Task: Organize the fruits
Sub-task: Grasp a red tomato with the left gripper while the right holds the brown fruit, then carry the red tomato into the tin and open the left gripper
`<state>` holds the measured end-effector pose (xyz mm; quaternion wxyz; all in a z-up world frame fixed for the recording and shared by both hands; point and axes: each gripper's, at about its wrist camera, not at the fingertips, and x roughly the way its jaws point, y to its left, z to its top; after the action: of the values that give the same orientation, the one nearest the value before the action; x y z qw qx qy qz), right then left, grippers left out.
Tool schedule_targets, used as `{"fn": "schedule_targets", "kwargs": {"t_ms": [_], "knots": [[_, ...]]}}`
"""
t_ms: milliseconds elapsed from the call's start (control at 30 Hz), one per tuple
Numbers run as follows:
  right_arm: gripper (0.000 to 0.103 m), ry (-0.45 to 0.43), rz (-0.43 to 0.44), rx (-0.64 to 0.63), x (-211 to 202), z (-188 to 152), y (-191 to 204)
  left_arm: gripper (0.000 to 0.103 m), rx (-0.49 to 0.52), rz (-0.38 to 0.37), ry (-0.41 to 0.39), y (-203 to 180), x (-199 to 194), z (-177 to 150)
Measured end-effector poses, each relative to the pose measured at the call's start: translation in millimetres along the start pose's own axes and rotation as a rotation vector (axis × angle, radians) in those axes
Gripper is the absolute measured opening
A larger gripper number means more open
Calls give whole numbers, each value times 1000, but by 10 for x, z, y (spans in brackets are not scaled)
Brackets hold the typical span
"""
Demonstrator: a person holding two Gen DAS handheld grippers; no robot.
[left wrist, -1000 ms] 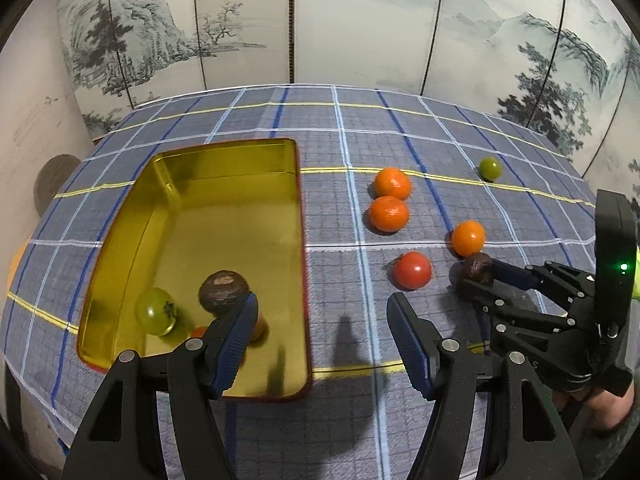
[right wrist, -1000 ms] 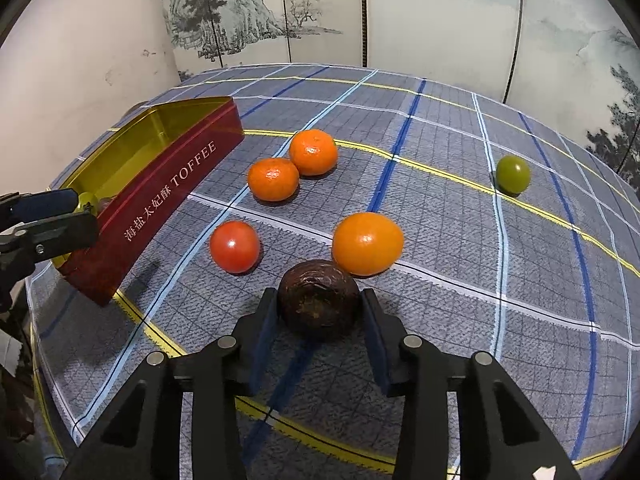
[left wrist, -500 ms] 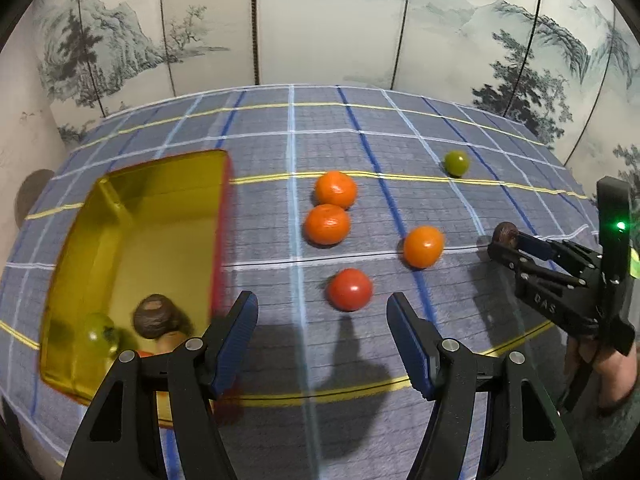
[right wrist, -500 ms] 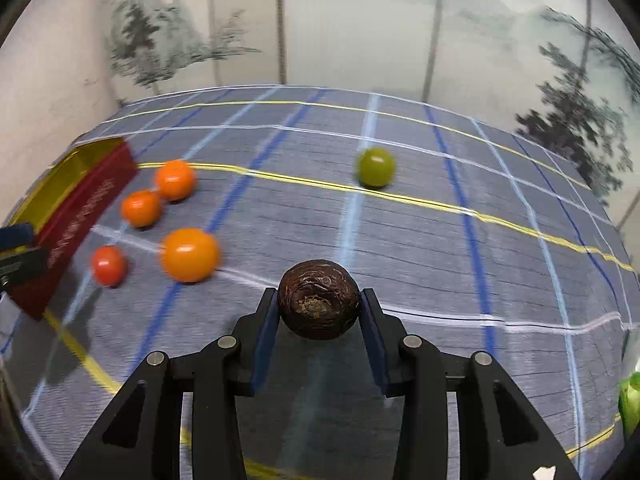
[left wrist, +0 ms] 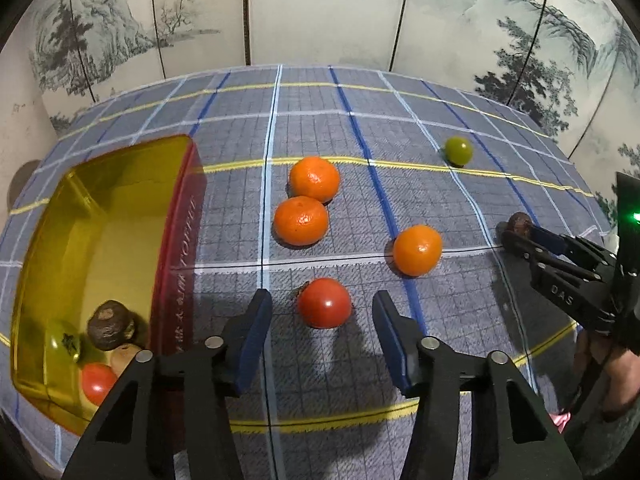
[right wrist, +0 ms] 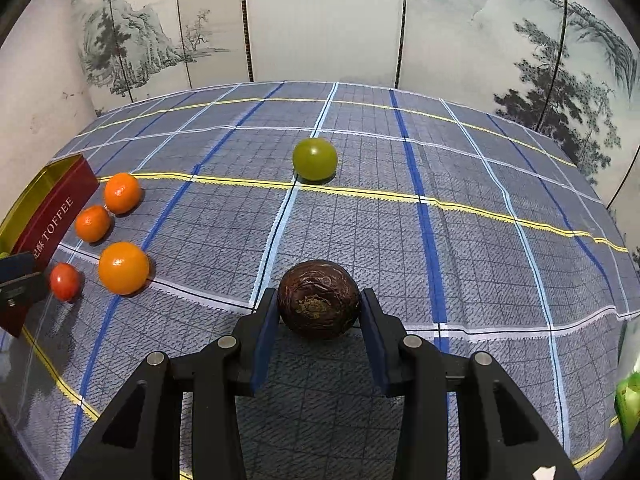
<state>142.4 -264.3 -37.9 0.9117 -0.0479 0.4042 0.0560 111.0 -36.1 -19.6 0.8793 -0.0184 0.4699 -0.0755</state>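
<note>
Writing: the red outer wall of the tin reads "TOFFEE" in pale capitals, with smaller characters beside it that are too small to read. The body of the right claw, seen from the left wrist view, carries the letters "DAS".

Right claw: clenched on a dark brown wrinkled fruit. Both blue pads press its sides. The fruit is held above the checked cloth that covers the bench, toward the near edge.

Left claw: released, jaws wide apart, holding nothing. It hangs over a red tomato, which sits on the cloth in the gap between the pads without touching either.

Loose on the cloth:
- Two tangerines, just beside each other, near the tin's right wall.
- One smooth orange fruit, a little apart, to the right of the tomato.
- One green fruit, alone, well apart, toward the far edge of the bench.

Tin: gold inside, standing at the left edge of the bench. In its near corner lie a second brown fruit, a green fruit, a red tomato and a tan piece I cannot identify, all packed close together.

Behind the bench: a folding screen painted with ink mountains and pines.
</note>
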Motion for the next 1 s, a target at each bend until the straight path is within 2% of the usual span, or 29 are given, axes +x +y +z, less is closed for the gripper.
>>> {"fn": "schedule_targets", "kwargs": {"t_ms": [233, 467, 733, 1000], "knots": [[37, 5, 2, 0, 8, 5, 1, 45, 0, -2, 25, -7, 158, 17], [38, 10, 1, 2, 15, 3, 5, 34, 3, 1, 41, -14, 242, 17], [38, 12, 3, 6, 19, -2, 0, 33, 5, 0, 30, 18, 170, 16], [38, 12, 2, 6, 22, -1, 2, 33, -23, 3, -12, 184, -85, 86]]}}
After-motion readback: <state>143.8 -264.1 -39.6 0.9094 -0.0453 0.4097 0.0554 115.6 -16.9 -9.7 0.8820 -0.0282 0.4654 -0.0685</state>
